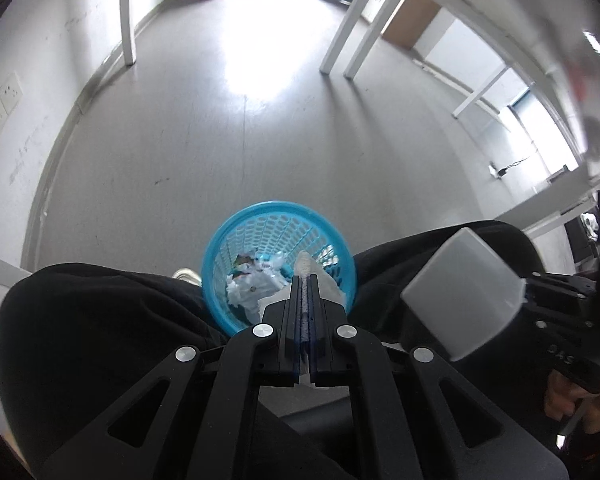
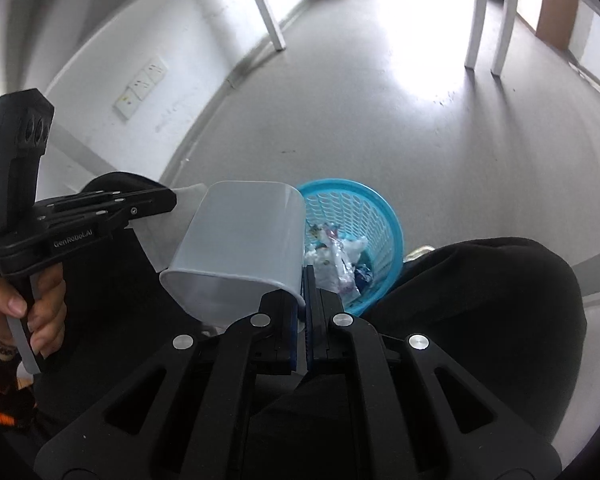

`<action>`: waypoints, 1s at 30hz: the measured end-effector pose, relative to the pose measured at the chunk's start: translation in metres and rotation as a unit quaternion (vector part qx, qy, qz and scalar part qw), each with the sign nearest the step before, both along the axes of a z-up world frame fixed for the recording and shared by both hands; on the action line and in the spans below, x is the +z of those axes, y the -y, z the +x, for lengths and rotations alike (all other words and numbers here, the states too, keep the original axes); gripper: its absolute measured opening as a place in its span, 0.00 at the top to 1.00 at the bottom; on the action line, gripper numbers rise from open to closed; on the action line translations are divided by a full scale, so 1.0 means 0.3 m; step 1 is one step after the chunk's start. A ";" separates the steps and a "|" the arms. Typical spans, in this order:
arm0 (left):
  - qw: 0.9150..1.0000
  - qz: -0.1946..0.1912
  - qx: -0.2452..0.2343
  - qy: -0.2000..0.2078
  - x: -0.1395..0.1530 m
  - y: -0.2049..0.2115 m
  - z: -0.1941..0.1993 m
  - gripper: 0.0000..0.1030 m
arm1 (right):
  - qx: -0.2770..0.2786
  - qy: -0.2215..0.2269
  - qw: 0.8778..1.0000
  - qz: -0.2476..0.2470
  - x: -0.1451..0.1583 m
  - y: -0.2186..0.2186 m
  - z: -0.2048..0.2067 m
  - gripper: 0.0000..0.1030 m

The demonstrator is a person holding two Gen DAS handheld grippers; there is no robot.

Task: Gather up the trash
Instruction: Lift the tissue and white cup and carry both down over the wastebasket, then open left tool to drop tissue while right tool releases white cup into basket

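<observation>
Right gripper (image 2: 303,276) is clamped on the rim of the grey bin (image 2: 236,248), centre frame, tipped beside the blue basket (image 2: 384,216). Left gripper (image 1: 309,292) pinches a white tissue (image 1: 316,276) over that basket. Best bet: release only once the tissue hangs inside the rim.

The wastebasket (image 1: 278,216) is bright blue with a lattice of small holes; the trash (image 2: 336,258) inside is mostly white (bits of blue and purple). The small bin (image 2: 240,240) is pale grey, the floor (image 1: 260,140) light grey.
</observation>
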State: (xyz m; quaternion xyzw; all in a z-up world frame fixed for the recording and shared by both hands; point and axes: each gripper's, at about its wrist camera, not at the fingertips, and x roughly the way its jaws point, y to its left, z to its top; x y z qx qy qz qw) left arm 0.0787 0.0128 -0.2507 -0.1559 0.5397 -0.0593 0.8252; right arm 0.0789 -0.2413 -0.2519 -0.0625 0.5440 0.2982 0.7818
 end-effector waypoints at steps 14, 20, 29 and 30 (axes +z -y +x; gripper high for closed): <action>0.996 -0.019 0.036 -0.085 -0.210 -0.032 0.156 0.99 | -0.017 -0.052 0.997 -0.052 -0.184 -0.089 0.222 0.98; 0.992 -0.024 0.035 -0.121 -0.291 -0.027 0.222 0.99 | -0.028 -0.091 0.993 -0.075 -0.299 -0.118 0.309 0.98; 0.981 -0.024 0.037 -0.190 -0.427 -0.036 0.304 0.99 | -0.030 -0.165 0.978 -0.120 -0.515 -0.173 0.411 0.98; 0.980 -0.020 0.036 -0.196 -0.440 -0.033 0.313 0.99 | -0.030 -0.176 0.977 -0.119 -0.536 -0.172 0.415 0.98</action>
